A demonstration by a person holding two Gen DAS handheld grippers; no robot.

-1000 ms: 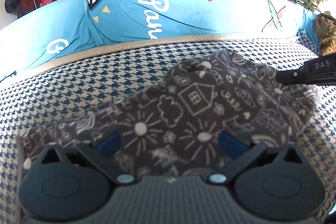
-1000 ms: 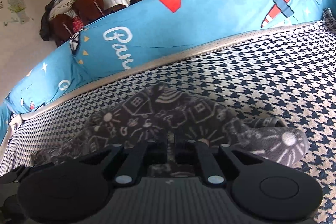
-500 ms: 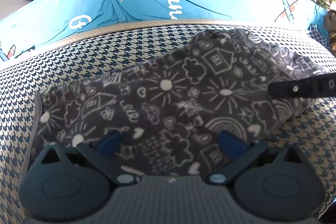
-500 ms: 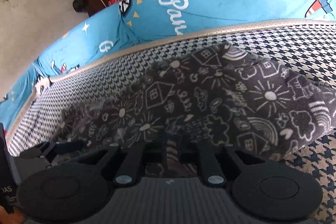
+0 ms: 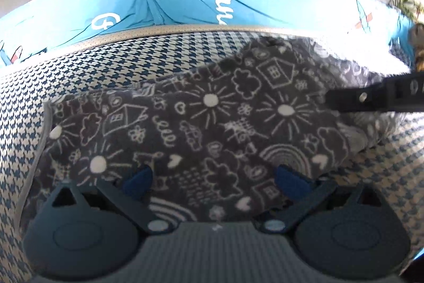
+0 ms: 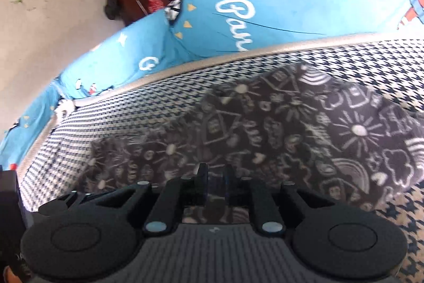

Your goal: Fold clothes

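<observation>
Left wrist view: the left gripper (image 5: 214,181) has its blue pads spread wide apart over a grey patterned garment (image 5: 212,123) lying on the checked sofa seat (image 5: 106,57); the right gripper's finger (image 5: 371,97) reaches in at three o'clock.

Right wrist view: the right gripper (image 6: 214,177) is pinched together on the garment (image 6: 291,129), with a blue cover (image 6: 265,4) at twelve o'clock.

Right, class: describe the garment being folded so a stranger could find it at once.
Start at the houndstooth cushion before the blue cover. On it lies a dark grey fleece garment, the only thing there with white doodles of suns, houses and clouds.
</observation>
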